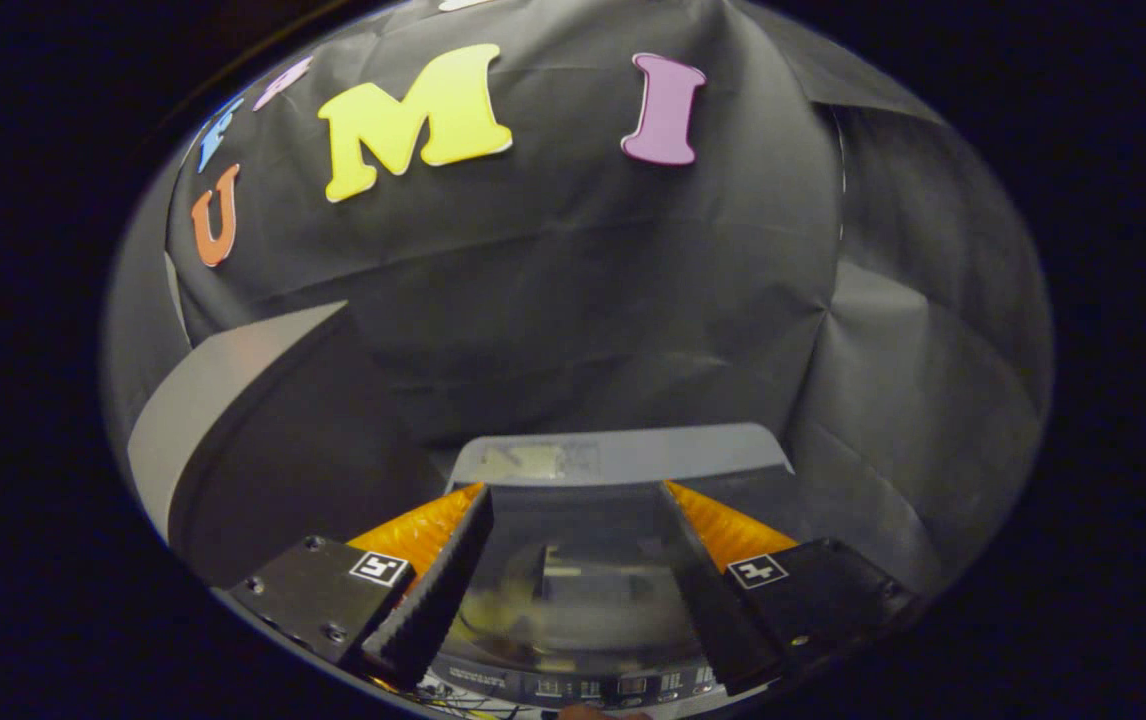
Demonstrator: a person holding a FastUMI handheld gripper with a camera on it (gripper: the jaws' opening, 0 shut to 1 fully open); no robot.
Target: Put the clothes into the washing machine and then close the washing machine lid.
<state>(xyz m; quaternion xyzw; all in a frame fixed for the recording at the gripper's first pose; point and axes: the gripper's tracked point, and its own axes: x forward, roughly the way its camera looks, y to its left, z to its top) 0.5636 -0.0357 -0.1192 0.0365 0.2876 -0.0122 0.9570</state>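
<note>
Tongs poised over the washer lid

Tongs [573, 500] stand spread wide with nothing between them, pointing down at the washing machine [573, 680]. Its lid [573, 590] is a dark, glossy panel that lies flat between the two fingers [433, 590], with a pale grey rear deck [623, 455] just beyond the fingertips and a strip of controls [583, 687] at the near edge. No clothes can be made out here; the glass reflects too much to tell what lies beneath it.

Judging from the lid lying flat, either the loading is done or it has yet to begin; which one cannot be told. If the lid must come up, the fingers should find its front edge and pinch there, not on the smooth middle, where they would slide. If it only needs seating, a gentle downward press near the front with flat fingertips would serve, keeping clear of the controls.
</note>
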